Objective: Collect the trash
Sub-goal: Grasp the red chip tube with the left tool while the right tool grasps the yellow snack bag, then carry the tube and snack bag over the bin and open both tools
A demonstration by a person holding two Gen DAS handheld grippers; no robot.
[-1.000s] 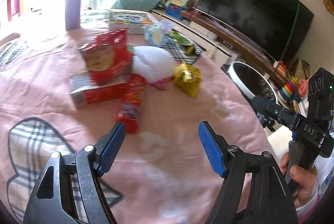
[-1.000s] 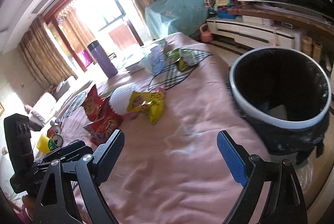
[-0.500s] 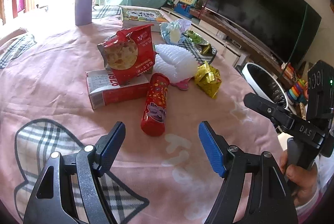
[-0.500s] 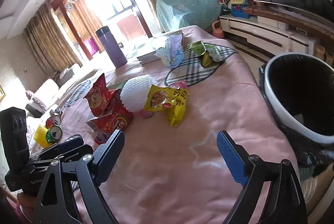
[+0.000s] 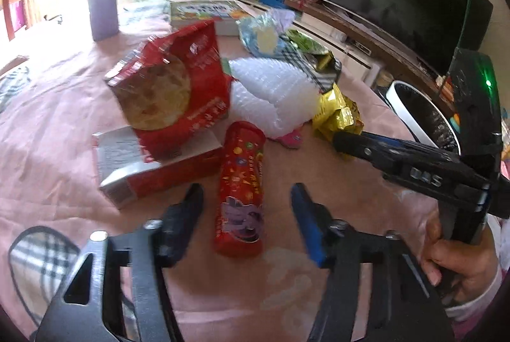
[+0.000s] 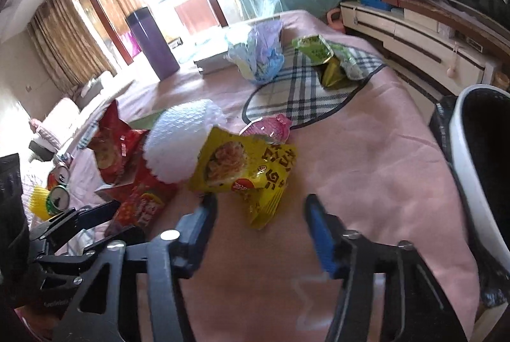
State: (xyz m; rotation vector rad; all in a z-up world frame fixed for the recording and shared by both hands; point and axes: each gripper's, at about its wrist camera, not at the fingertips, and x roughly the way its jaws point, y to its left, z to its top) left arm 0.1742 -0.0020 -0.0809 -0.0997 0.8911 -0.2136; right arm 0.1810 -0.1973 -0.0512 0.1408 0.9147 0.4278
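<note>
A: Where is this?
B: A sunlit living room: a desk under a pink cloth with plaid patches, curtains at the bright window, a dark television on a long cabinet, a white-rimmed trash bin at the desk's three-o'clock edge.

A: And the trash?
B: Heaped mid-desk. A red tube lies flat, long axis from six to twelve o'clock, near end between the left tongs. These have just been closing but stand spread, pads clear of it. At ten o'clock: a red box under a red snack bag.

A: The other side?
B: The right tongs, also just narrowed, stand apart around the lower corner of a yellow wrapper, which points toward six o'clock; contact cannot be told. White foam netting lies at eleven o'clock.
</note>
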